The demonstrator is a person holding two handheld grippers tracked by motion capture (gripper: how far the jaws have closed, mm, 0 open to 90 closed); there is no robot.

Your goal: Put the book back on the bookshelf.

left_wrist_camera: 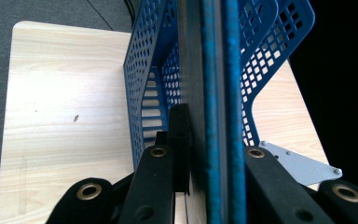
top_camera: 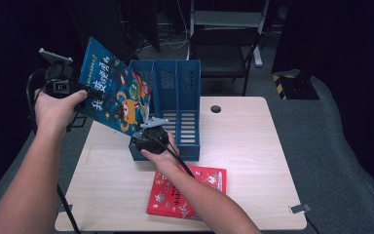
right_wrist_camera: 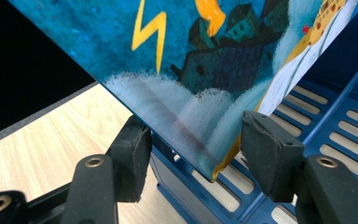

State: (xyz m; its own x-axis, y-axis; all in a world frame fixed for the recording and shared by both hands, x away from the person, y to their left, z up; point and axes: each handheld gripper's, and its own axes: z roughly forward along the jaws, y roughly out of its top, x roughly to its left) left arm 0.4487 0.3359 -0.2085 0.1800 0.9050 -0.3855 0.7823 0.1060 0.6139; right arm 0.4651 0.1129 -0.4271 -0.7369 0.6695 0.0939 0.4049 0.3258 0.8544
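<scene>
**Book held tilted over a blue file rack**

Book (top_camera: 112,92) with a blue cartoon cover hangs in the air, slanted, above the left end of a blue rack (top_camera: 187,92) of three upright slots. The rack stands near the middle of a pale wooden tabletop (top_camera: 253,146). We see the left gripper (top_camera: 78,92) at the book's upper left edge; in the left gripper view its jaws are pressed shut on the book, one on each face, with the edge running straight up between them. The right gripper (top_camera: 148,131) sits at the rack's front left corner, under the book's low corner. In the right gripper view its jaws stand wide, with the corner of the book (right_wrist_camera: 205,154) hanging between them, and we cannot say for sure that either pad touches it. A second, red book (top_camera: 187,192) lies flat on the tabletop near the front edge, partly under the right forearm.

We judge the work to be slotting the book into the rack. The risks from here: the low corner may catch on a divider or the front wall, since the book is slanted across the slots. A one-edge grip could let it swing or slip. A push on the light rack could slide it.
</scene>
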